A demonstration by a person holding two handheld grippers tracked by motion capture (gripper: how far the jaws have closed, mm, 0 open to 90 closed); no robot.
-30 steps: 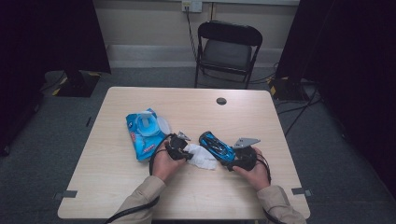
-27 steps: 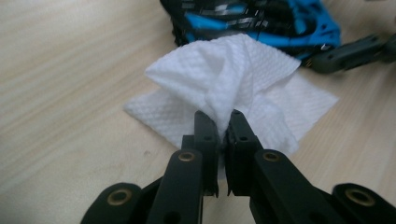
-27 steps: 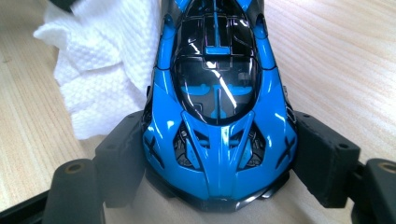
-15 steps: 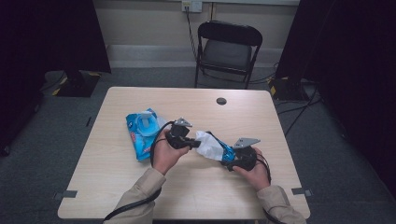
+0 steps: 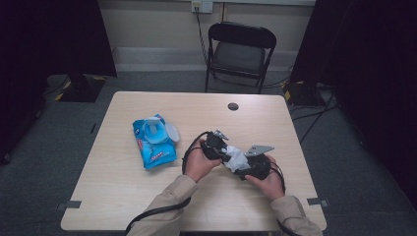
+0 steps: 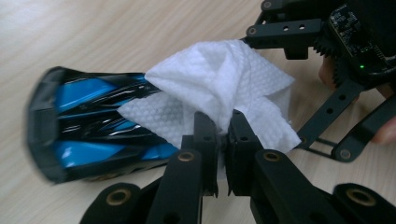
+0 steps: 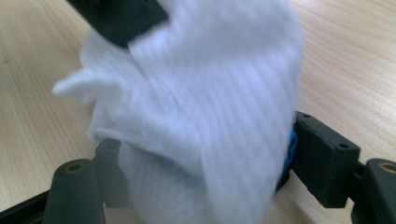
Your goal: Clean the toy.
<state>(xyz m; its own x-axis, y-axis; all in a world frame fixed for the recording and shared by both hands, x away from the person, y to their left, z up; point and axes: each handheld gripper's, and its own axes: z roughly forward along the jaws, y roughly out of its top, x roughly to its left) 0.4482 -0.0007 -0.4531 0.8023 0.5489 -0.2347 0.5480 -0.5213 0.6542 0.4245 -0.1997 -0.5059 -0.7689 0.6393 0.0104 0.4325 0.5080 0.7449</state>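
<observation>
Wipe pack [image 5: 154, 141] is seen left of centre on the table [image 5: 123, 196], flat, its lid flap open; whether more wipes remain inside cannot be told.

Left gripper [image 6: 223, 135]: jaws clamped on a fold of the white wipe [image 6: 224, 88], which is draped over one end of the blue-and-black toy car [image 6: 88, 128].

Right gripper [image 7: 205, 154]: jaws set wide and closed on the car, a sliver of blue showing at one pad; the rest is blurred behind the wipe [image 7: 196, 93]. In the high view, car and wipe [image 5: 236, 158] are held between both hands, just above the table, right of centre.

Judged progress: wipe drawn and applied; wiping under way. The exposed part of the car appears yet to be covered; disposal of the wipe and closing of the pack remain.
</observation>
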